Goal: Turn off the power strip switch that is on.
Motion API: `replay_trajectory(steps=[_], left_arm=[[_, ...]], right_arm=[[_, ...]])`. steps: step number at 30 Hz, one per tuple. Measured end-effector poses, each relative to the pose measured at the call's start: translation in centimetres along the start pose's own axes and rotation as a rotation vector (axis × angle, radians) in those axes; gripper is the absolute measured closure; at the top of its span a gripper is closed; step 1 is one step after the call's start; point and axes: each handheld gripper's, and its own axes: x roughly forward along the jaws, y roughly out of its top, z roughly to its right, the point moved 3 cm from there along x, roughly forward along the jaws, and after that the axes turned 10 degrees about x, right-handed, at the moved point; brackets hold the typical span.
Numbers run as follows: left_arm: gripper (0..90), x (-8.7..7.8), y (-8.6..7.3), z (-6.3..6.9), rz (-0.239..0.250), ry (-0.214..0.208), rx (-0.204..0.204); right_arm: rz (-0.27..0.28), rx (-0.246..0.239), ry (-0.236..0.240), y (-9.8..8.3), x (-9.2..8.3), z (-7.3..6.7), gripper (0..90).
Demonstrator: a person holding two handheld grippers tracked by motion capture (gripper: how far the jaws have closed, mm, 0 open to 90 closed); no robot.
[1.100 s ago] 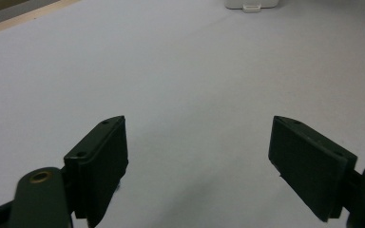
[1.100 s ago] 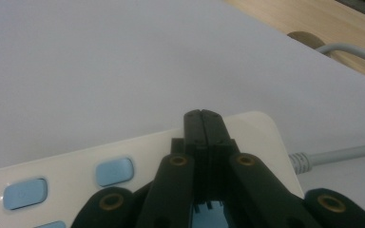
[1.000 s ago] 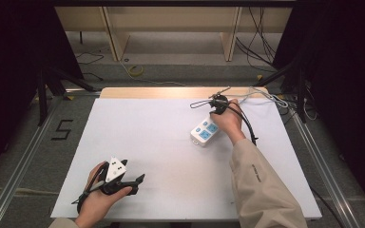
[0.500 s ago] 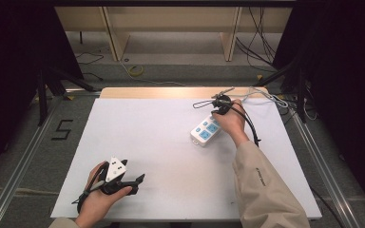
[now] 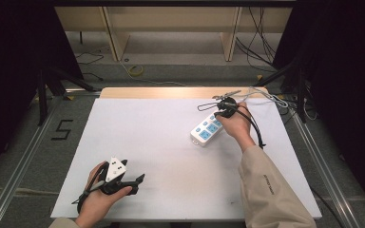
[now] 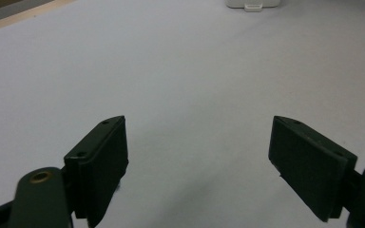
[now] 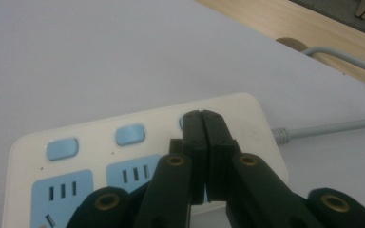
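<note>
Nearest the person, the left gripper (image 5: 123, 181) rests low on the white worktop (image 5: 161, 156) at its near left corner, its jaws standing wide apart with nothing between them; in the left gripper view only bare surface lies ahead, and the end of the power strip (image 6: 253, 4) shows at the far edge.

Farther out, toward the far right, the right gripper (image 5: 226, 108) is over the power strip (image 5: 208, 129), a white bar with blue sockets and blue rocker buttons that lies slantwise on the worktop. Its jaws are pressed together, empty, and used as a single tip: in the right gripper view the closed tip sits over the third button (image 7: 182, 124), at the cable end of the strip, hiding most of it. The other two buttons (image 7: 129, 134) are in plain sight beside it. Whether the tip presses the button or merely hovers cannot be told.

Beyond, the grey cable (image 7: 332, 127) runs off toward the wooden far edge (image 5: 171, 92).

My reading is that the work is switch-pressing, mid-way at best: one button is being addressed, and no switch's position can be read.
</note>
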Motion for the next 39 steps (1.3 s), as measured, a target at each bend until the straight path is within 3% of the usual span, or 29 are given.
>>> replay_trajectory(steps=[15, 39], left_arm=[[20.7, 0.0, 0.0, 0.0, -0.002, 0.004, -0.002], [20.8, 0.1, -0.1, -0.1, -0.007, 0.010, -0.005]], right_arm=[[0.030, -0.010, 0.021, -2.2, -2.4, -0.6, 90.0], [0.084, -0.044, 0.076, -5.4, -6.6, -2.8, 89.2]])
